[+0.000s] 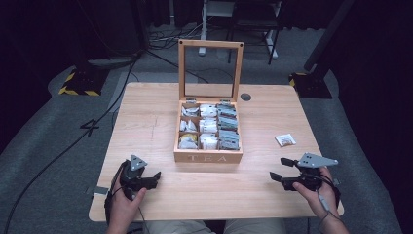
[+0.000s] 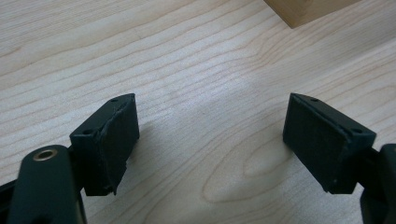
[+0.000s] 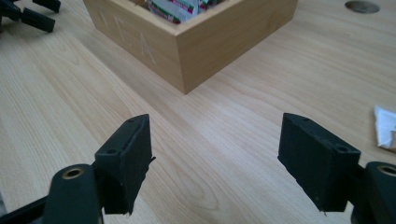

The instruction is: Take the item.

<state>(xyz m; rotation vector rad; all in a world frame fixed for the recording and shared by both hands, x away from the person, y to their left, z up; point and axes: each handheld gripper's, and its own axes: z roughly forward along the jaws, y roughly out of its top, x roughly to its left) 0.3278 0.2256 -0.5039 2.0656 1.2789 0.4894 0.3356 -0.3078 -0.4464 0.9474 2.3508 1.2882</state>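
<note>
The only thing you can actually read here is "TEA" in pale capital letters across the front wall of the wooden box (image 1: 208, 157), which sits open in the middle of the table. From the right gripper view you catch the same lettering at a slant on that front wall, and really just the "E" and "A" come through clearly. The tea bag packets (image 1: 208, 126) in the compartments and the loose sachet (image 1: 285, 140) lying on the table to the right have some print on them, but it's way too small and blurry to make out.
</note>
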